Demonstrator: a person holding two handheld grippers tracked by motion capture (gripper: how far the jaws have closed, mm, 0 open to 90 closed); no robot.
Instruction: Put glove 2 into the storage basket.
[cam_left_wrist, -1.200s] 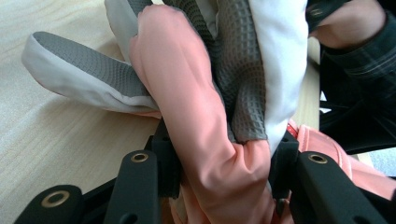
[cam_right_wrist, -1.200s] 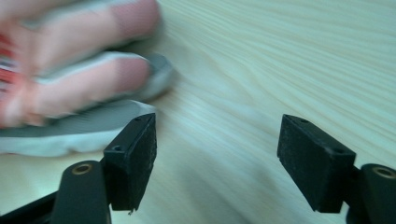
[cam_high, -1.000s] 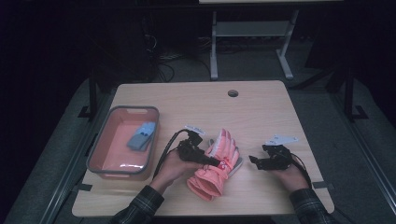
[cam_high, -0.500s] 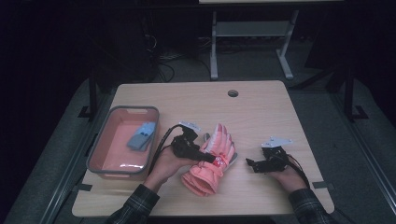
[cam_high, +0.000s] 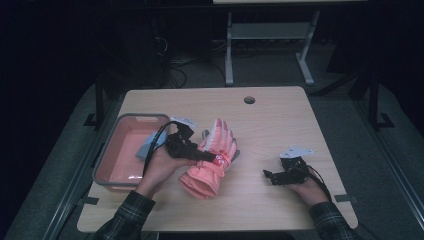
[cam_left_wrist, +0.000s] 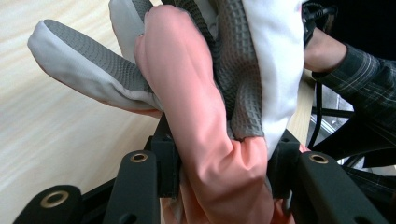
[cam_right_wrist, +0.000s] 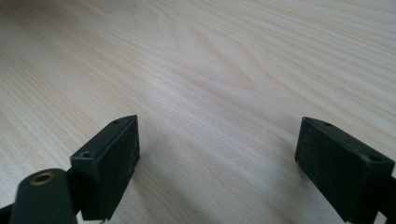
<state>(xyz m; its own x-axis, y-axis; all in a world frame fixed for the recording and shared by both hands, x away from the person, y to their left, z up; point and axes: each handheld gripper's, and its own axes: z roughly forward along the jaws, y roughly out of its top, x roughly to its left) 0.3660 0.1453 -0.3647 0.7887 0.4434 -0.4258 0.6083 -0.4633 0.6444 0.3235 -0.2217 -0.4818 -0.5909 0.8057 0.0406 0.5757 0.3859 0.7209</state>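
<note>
A pink winter glove (cam_high: 219, 141) with a grey grip palm and white trim (cam_left_wrist: 187, 88) hangs a little above the table, cuff towards the person. My left gripper (cam_high: 214, 158) is shut on the glove near its wrist. In the left gripper view (cam_left_wrist: 224, 161) both black jaws press into the fabric from either side. My right gripper (cam_high: 268, 175) rests to the right of the glove and apart from it. Its jaws have just been opening. In the right gripper view (cam_right_wrist: 217, 149) bare wood lies between its pads.
A pink bin (cam_high: 106, 159) stands at the table's left side with a light blue item (cam_high: 149, 148) inside. A round cable hole (cam_high: 249, 100) sits near the table's (cam_high: 280, 120) far edge. A metal stand (cam_high: 267, 35) is on the floor beyond.
The left gripper has lifted the glove and carried it to the left, towards the bin. The right hand has kept its place while the gap between it and the glove widened.
</note>
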